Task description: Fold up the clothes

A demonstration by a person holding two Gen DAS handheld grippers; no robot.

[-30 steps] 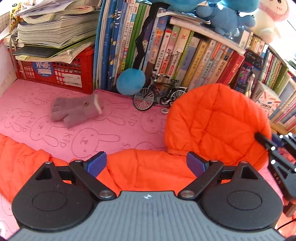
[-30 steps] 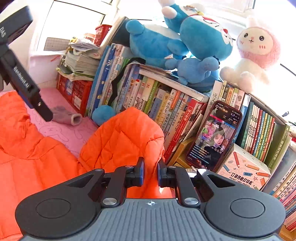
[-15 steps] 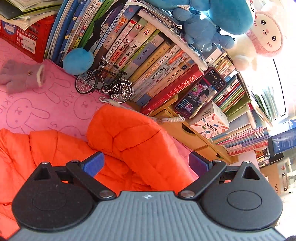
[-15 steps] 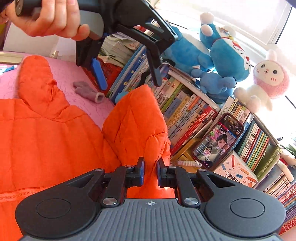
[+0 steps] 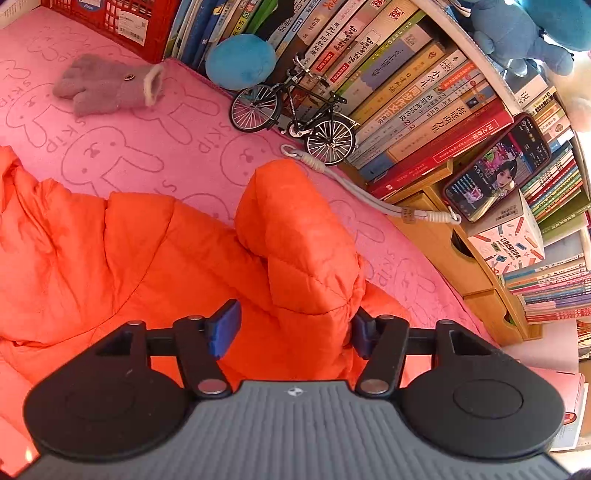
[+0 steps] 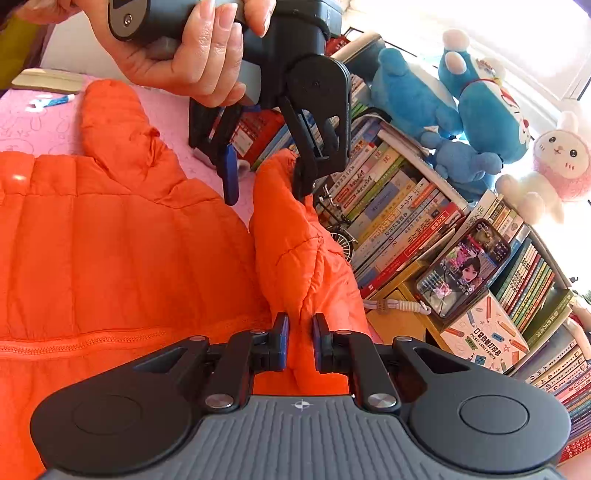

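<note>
An orange puffer jacket lies spread on the pink rabbit-print mat. One sleeve stands up, folded into a ridge. My left gripper straddles the sleeve's upper end. Its jaws are closing: the right pad touches the fabric, while the left blue pad is still clear of it. In the right wrist view a hand holds the left gripper down over the sleeve. My right gripper is shut on the sleeve's lower part, next to the jacket body.
A grey glove, a blue ball and a toy bicycle lie at the mat's far edge. Behind them are a row of books, a red crate, a propped phone and plush toys.
The left gripper rolled and came down over the raised sleeve, and its jaws narrowed around it. The right gripper kept its pinch on the sleeve while shifting and rolling a little.
</note>
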